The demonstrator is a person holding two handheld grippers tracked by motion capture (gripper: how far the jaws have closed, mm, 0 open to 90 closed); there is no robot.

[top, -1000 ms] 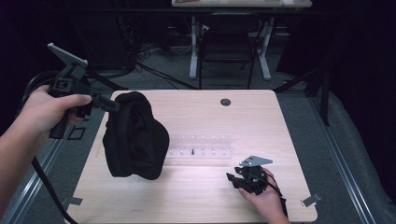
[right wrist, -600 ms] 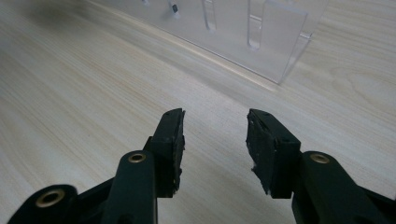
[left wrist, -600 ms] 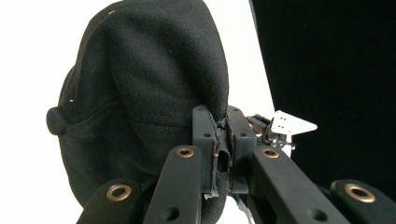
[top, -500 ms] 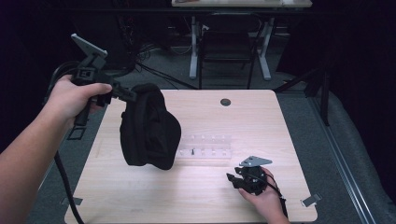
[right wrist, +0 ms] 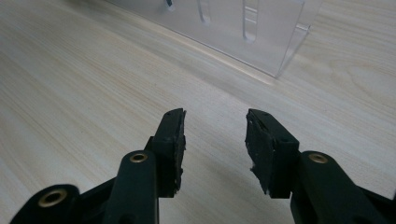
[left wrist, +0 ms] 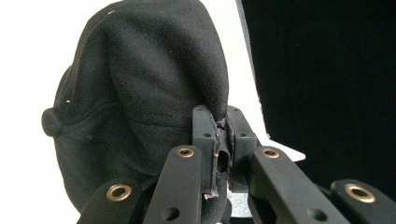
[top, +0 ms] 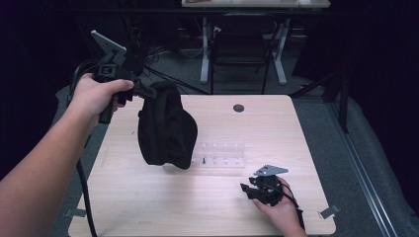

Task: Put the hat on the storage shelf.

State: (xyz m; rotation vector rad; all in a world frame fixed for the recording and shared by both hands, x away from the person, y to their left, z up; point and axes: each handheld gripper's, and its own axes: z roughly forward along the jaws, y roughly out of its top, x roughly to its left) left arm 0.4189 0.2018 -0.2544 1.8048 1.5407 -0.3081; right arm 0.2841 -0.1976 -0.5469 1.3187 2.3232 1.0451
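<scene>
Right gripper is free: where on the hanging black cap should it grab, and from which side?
Probably the lower rim of the black cap, approached from the cap's right side. The left gripper pinches its upper edge, so the cap hangs with its bottom above the table. The right gripper sits open on that side beside the clear rack.

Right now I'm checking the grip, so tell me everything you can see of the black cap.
The black cap is soft woven cloth, stitched in panels, with a cloth button on its crown. It hangs in the air over the left part of the wooden table, crown side facing out, limp and folded. The left gripper has its jaws shut on the cap's edge; nothing else touches it.
</scene>
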